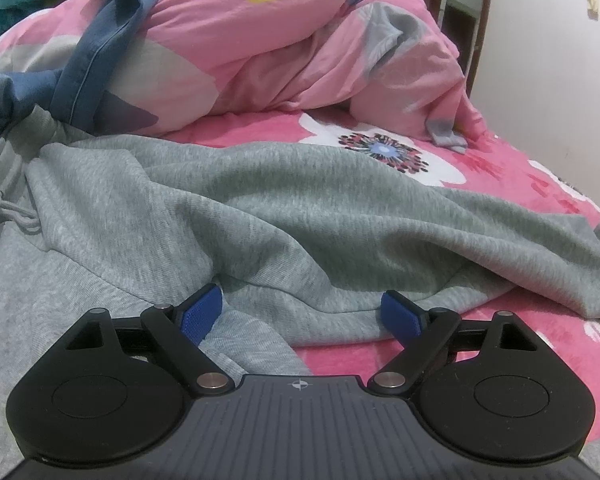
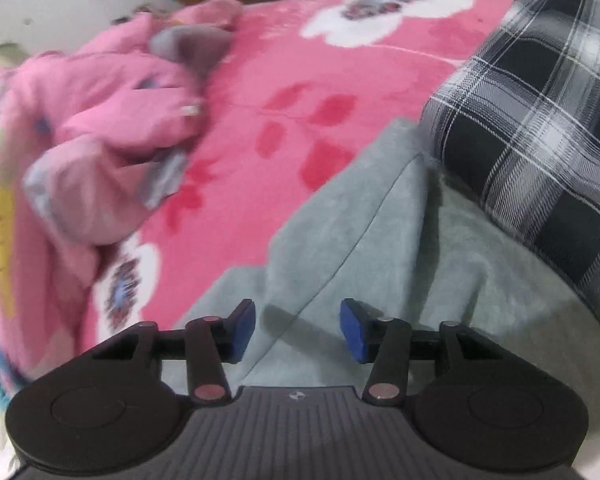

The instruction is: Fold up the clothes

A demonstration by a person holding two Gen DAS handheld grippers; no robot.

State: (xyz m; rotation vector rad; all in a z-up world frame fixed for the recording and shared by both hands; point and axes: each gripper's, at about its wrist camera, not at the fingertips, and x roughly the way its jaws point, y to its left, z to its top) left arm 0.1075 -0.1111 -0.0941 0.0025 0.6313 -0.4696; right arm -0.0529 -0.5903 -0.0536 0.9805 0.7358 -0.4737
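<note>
Grey sweatpants (image 1: pixel 260 208) rumpled, pink bedspread (image 1: pixel 500 168) — jaws apart

Matt grey knit sweatpants (image 1: pixel 260 216) on a seemingly fleecy pink blanket (image 1: pixel 500 168).

Grey sweatpants (image 1: pixel 260 208) cut off left, pink quilt (image 2: pixel 100 128) blurred

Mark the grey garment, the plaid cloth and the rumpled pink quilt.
grey garment (image 1: pixel 300 208): left wrist view, its wrinkled middle.
plaid cloth (image 2: pixel 540 120): right wrist view, a dark check.
pink quilt (image 1: pixel 284 44): left wrist view, its heaped front.
</note>
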